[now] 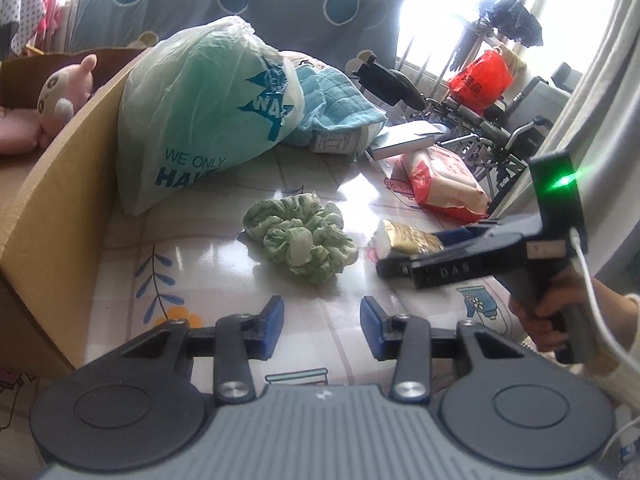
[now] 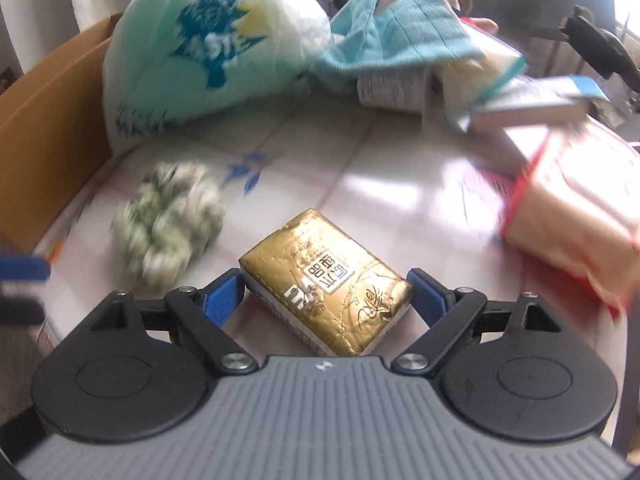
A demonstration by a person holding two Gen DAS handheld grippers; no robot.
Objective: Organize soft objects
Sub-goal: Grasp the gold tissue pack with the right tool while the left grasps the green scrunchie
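Only the left wrist view shows the pink plush in the cardboard box, upper left. The left claw hangs released below the green scrunchie. The right claw grips the gold tissue pack, lower centre, above the bench.

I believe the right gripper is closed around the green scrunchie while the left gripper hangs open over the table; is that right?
Not quite: the right gripper is closed around the gold tissue pack, as the right wrist view shows. The green scrunchie lies free on the table, and the left gripper hangs open.

Home rm: plush toy, hung bedsheet, wheelchair.
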